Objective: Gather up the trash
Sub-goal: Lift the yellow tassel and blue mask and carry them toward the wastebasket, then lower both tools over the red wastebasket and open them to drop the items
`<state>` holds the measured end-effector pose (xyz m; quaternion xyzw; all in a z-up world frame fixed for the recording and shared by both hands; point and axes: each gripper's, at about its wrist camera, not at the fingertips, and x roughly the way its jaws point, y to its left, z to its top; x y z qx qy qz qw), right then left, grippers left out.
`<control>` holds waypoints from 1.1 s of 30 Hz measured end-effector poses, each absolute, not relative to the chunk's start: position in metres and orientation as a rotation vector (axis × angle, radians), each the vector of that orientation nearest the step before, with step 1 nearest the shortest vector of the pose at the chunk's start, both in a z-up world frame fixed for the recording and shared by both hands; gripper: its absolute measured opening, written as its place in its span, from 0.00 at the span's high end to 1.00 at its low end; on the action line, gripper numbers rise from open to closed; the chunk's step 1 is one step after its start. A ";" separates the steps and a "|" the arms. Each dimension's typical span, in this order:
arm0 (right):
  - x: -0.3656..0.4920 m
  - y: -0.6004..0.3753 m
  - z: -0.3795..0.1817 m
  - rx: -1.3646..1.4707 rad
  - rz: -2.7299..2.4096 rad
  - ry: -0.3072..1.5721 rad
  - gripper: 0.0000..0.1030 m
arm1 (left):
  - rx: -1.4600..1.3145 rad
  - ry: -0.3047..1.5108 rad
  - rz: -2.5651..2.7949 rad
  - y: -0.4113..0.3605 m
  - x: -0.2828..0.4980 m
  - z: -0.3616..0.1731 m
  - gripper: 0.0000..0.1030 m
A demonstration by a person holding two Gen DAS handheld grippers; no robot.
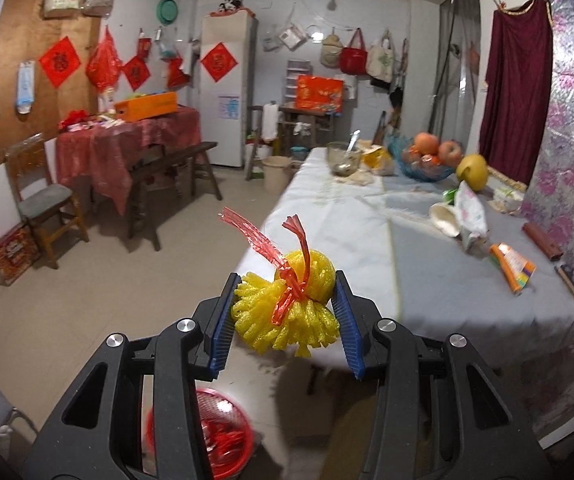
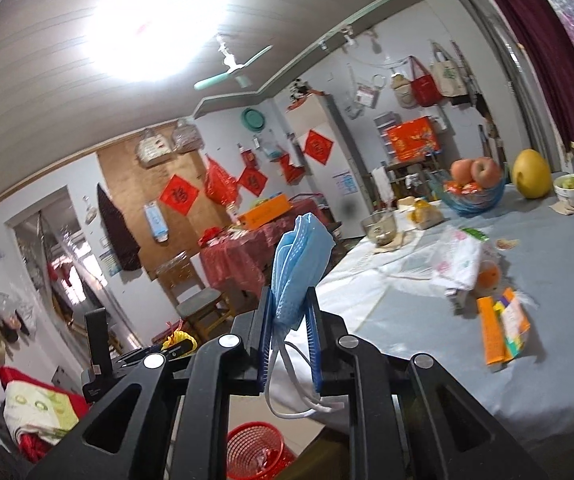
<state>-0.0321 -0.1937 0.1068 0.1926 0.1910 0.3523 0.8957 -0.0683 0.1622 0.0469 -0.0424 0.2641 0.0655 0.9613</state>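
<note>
Red mesh bin (image 1: 223, 432) sits low and near, beneath both loads: left gripper (image 1: 287, 304) pinches yellow foam netting (image 1: 287, 312) (ribbon-tied), right gripper (image 2: 291, 320) clamps blue mask (image 2: 295, 264).

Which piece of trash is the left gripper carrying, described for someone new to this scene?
Start at the long grey table; off its near corner the left gripper is shut on a yellow foam net. A red plastic strip is knotted around it, unlike the flat orange packet lying on the table.
</note>
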 end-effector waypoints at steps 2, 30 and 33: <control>-0.036 -0.181 0.107 0.385 0.751 0.411 0.83 | -0.084 0.553 0.150 0.173 -0.078 0.039 0.55; -0.041 0.028 0.058 0.132 0.960 0.765 0.82 | -0.269 0.926 0.365 0.320 -0.101 -0.132 0.10; -0.046 0.053 0.047 0.092 0.992 0.813 0.82 | -0.221 0.897 0.433 0.323 -0.106 -0.122 0.08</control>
